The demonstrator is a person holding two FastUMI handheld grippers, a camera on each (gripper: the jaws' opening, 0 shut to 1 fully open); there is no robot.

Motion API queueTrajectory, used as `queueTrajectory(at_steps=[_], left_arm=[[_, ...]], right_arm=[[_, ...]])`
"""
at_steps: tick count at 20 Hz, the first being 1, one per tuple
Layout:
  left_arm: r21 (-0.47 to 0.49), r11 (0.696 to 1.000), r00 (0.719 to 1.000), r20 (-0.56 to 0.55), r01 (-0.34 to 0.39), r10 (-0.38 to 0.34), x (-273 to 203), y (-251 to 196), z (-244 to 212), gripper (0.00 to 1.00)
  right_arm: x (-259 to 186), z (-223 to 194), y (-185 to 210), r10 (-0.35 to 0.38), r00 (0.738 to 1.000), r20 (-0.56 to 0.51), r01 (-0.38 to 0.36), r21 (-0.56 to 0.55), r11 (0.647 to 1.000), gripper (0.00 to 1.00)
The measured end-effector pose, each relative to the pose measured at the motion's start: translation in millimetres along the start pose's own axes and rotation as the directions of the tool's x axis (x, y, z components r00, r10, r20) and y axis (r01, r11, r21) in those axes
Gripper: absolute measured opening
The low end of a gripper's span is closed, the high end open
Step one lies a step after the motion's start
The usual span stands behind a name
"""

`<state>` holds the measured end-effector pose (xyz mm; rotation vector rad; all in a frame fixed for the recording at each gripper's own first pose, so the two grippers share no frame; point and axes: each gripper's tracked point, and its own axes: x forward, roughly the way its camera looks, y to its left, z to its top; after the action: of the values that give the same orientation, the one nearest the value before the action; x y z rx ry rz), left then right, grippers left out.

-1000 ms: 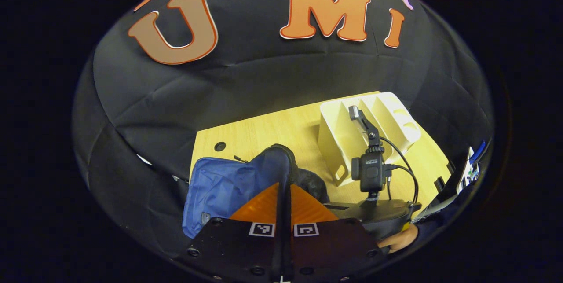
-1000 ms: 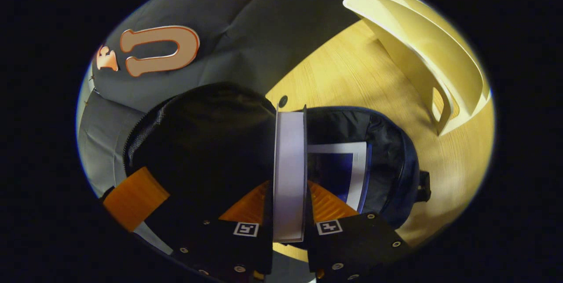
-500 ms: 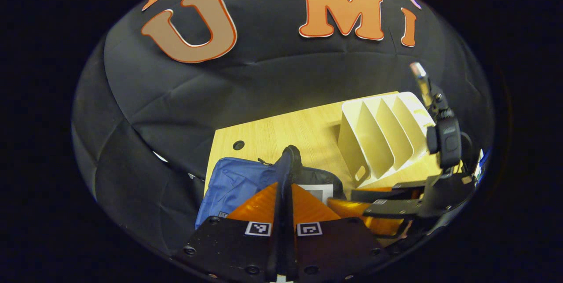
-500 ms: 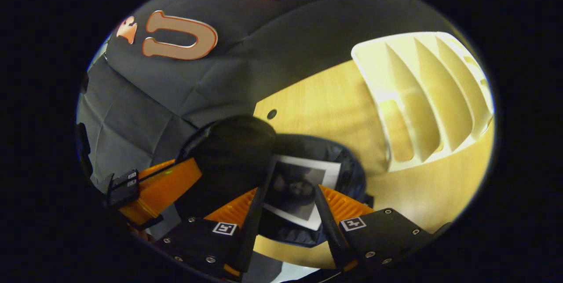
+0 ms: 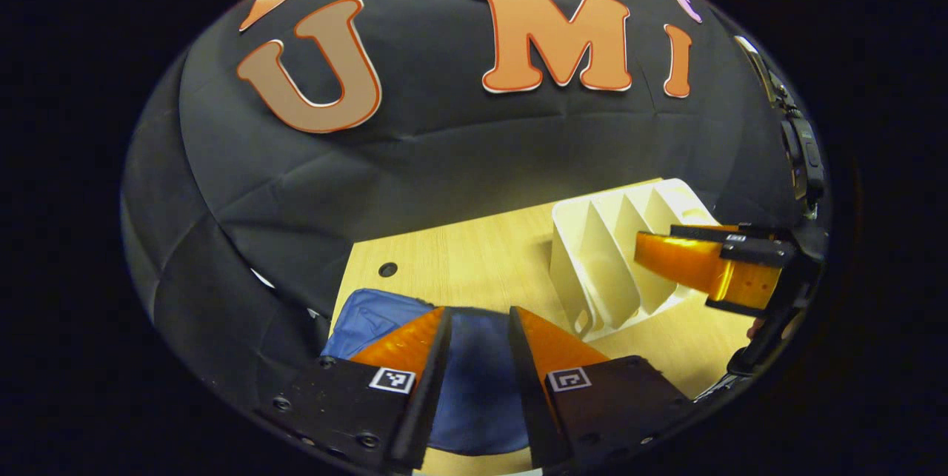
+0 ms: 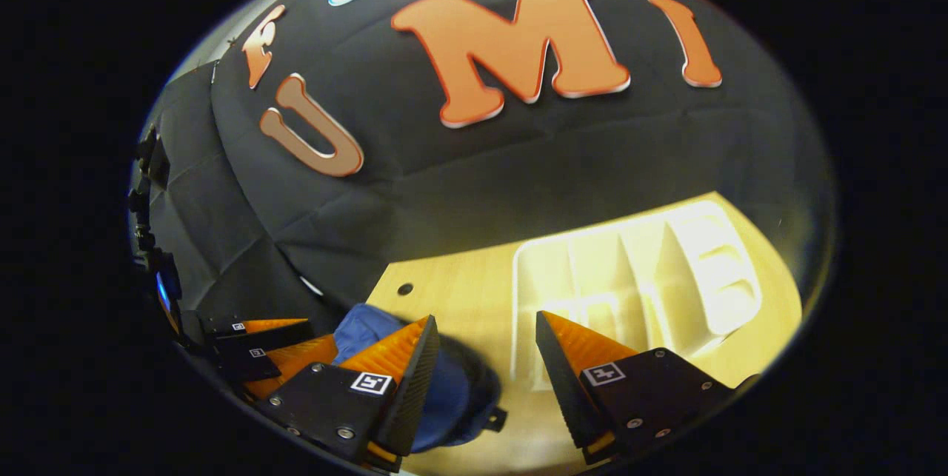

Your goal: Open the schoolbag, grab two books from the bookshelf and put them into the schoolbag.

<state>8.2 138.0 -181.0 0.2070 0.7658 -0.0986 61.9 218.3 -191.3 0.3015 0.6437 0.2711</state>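
Note:
The blue schoolbag (image 5: 474,387) lies on the wooden table just below my left gripper (image 5: 478,320), which is open above it with nothing between its fingers. The bag's flap lies down; no book shows. In the right gripper view the schoolbag (image 6: 444,394) sits at the lower left, and my right gripper (image 6: 485,328) is open and holds nothing, raised above the table between the bag and the white bookshelf (image 6: 637,276). The bookshelf (image 5: 615,254) stands at the right with bare slots. The right gripper (image 5: 711,269) hangs in front of it in the left gripper view.
The light wooden table (image 5: 474,269) has a small round hole (image 5: 387,269) near its far left corner. The black cloth wall rises right behind the table's far edge. The other gripper (image 6: 252,350) shows at the lower left of the right gripper view.
My left gripper let go of the bag's flap and opened; the flap dropped over the opening. My right gripper, open after releasing the book into the bag, rose and tilted up away from it.

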Motion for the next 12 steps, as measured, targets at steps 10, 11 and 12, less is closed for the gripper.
queueTrajectory(at_steps=[10,11,12], left_arm=[[-0.044,0.999,0.937,0.349,0.004,0.012,-23,-75,87,0.88],[-0.051,0.999,0.92,0.39,0.0,0.02,-29,-80,100,0.89],[-0.059,0.998,0.902,0.43,-0.004,0.029,-35,-85,110,0.9]], right_arm=[[-67,117,-87,-0.159,0.911,0.381,0.229,-0.146,0.962,0.92],[-73,124,-92,-0.167,0.899,0.405,0.247,-0.151,0.957,0.93],[-76,130,-93,-0.169,0.891,0.422,0.257,-0.159,0.953,0.94]])
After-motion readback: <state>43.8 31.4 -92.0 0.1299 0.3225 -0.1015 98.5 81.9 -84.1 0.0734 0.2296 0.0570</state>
